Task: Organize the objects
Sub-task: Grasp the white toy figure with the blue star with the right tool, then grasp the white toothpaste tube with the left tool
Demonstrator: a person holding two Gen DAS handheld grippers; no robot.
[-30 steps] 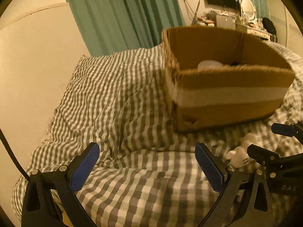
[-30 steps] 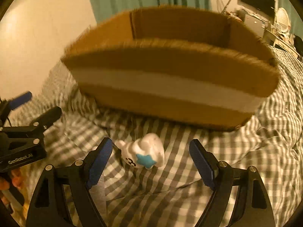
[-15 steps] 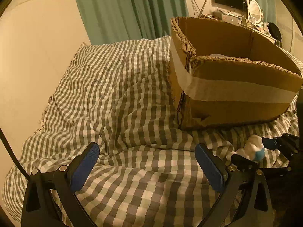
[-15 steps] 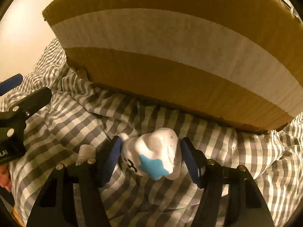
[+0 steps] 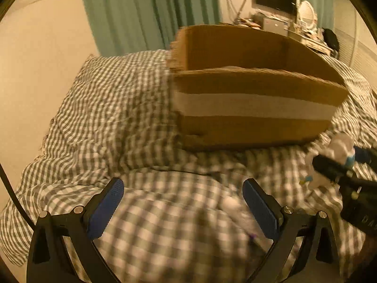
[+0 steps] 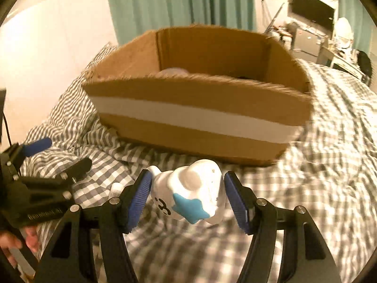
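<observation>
Both wrist cams look fwd and down along their tongs, close over the checked bedspread [image 5: 113, 108], facing the cardboard box [image 6: 193, 118] ahead. Shared: box, bedspread, curtain [image 6: 179, 2] beyond; each also catches the other tong at its edge.

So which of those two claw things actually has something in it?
The right gripper: its blue fingers clamp the white toy with a blue star. The left gripper is open, with only checked bedding between its fingers.
</observation>
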